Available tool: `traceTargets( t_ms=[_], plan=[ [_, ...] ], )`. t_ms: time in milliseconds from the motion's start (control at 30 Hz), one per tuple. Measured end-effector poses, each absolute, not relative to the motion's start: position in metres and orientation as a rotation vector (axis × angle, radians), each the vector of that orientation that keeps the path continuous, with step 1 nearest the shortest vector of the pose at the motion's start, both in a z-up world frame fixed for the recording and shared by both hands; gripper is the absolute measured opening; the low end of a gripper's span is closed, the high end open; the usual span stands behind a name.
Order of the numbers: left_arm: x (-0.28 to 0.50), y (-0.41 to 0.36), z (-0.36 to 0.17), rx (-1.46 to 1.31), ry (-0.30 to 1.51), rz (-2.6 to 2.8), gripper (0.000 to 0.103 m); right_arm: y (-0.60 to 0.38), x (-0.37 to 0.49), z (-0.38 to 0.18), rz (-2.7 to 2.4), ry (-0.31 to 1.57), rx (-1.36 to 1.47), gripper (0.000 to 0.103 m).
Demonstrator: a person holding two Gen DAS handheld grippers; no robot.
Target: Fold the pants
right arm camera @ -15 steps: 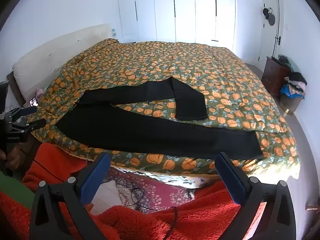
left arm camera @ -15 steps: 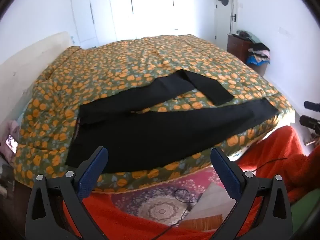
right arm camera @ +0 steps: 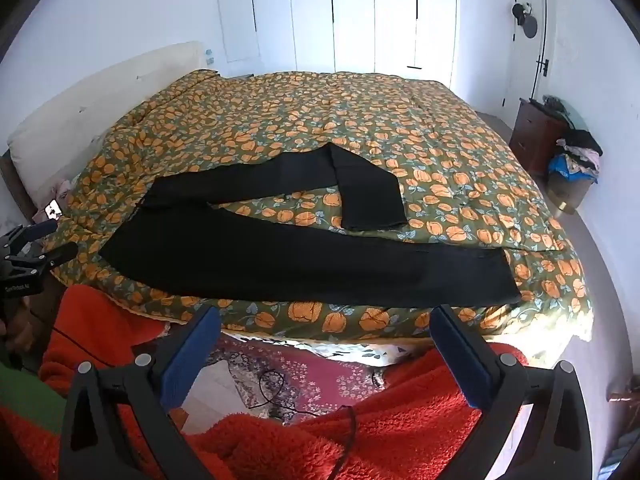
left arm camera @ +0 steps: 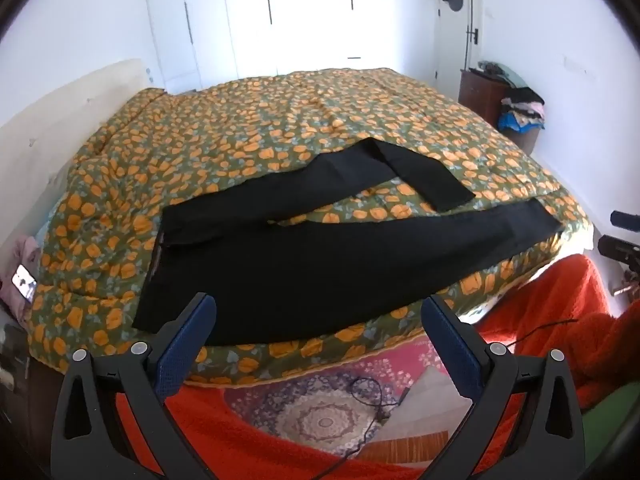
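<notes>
Left hand-held gripper (left arm camera: 318, 316) wide open, holding nothing, hanging just off the near edge of the bed (left arm camera: 248, 140). Right hand-held gripper (right arm camera: 326, 330) wide open too, holding nothing, also off the bed's near edge. Black pants (left arm camera: 320, 264) spread flat on the orange flower blanket, one leg straight along the near edge, the other leg bent back on itself farther in. Same as half a second ago: pants not moved, both still spread and empty. Red fuzzy cloth (right arm camera: 400, 420) low in front.
</notes>
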State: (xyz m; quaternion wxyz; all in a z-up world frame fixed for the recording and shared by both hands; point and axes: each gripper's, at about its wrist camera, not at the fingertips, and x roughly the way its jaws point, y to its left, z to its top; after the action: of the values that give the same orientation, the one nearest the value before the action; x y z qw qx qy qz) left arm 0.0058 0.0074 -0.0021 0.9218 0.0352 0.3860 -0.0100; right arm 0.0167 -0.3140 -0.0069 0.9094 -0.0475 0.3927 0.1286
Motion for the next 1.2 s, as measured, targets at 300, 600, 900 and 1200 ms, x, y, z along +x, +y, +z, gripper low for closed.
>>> traceTargets(
  t_ms=[300,600,900,1200],
  plan=[
    [0.008,0.008,-0.001,0.045,0.794,-0.018,0.102,-0.313,0.027,-0.012,0.257,0.829,-0.082,0.103],
    [0.015,0.007,-0.004,0.042,0.8,-0.017,0.102,-0.314,0.025,-0.007,0.217,0.803,-0.122,0.103],
    [0.012,-0.002,-0.007,0.081,0.8,-0.035,0.102,-0.308,0.021,-0.007,0.214,0.779,-0.161,0.103],
    [0.001,-0.005,0.006,0.065,0.77,-0.026,0.102,-0.304,0.015,-0.004,0.231,0.753,-0.181,0.103]
  ],
)
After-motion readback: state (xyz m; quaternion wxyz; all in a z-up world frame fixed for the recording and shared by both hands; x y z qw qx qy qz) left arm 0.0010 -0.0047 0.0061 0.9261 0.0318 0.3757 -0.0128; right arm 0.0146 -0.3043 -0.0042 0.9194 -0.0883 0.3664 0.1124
